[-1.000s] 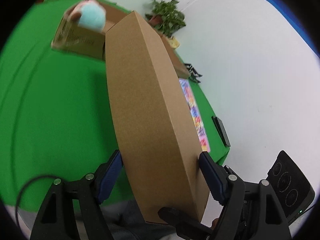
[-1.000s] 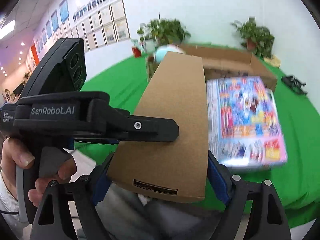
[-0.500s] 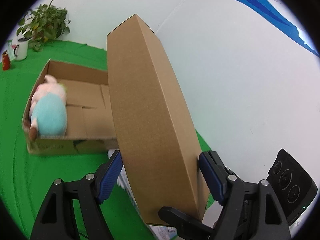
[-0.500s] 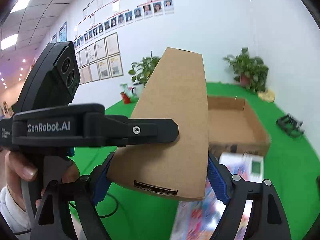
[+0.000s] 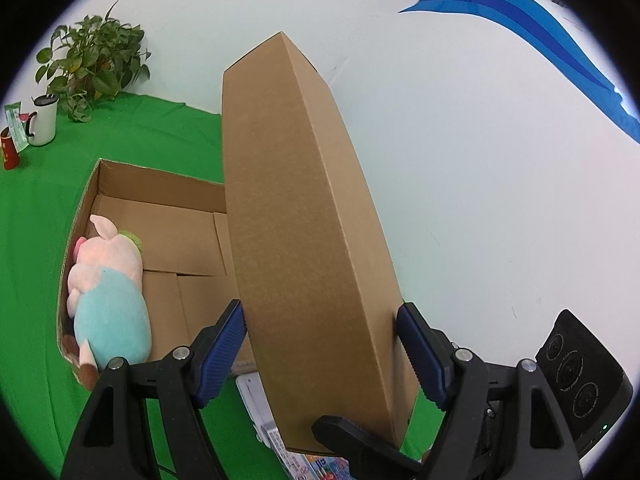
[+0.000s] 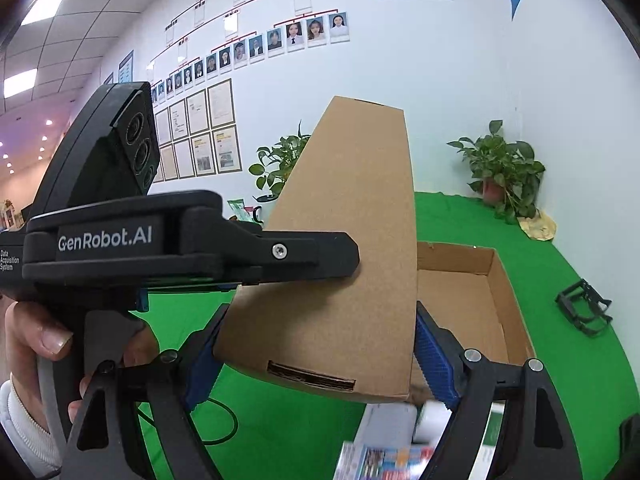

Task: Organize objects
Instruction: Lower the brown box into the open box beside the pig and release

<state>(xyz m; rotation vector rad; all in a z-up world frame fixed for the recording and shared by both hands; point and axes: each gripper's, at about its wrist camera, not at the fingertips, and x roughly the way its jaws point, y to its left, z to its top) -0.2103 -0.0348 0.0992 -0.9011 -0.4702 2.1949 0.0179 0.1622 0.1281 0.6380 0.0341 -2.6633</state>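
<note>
Both hand-held grippers, left (image 5: 320,344) and right (image 6: 316,354), clamp a flat carton (image 5: 304,216) blocking the open box (image 5: 160,216) holding a plush pig (image 5: 108,296).

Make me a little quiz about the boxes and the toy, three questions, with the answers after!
1. True or false: the plush pig lies inside the open cardboard tray.
2. What is clamped between the fingers of both the left gripper and the right gripper?
   A. a white mug
   B. the long flat cardboard box
   C. a plant pot
3. Fill in: the cloth covering the table is coloured ____.

Key
1. True. It lies along one side wall of the tray.
2. B. The blue pads of each gripper press on opposite sides of the box, held off the table above the tray.
3. Green.
</note>
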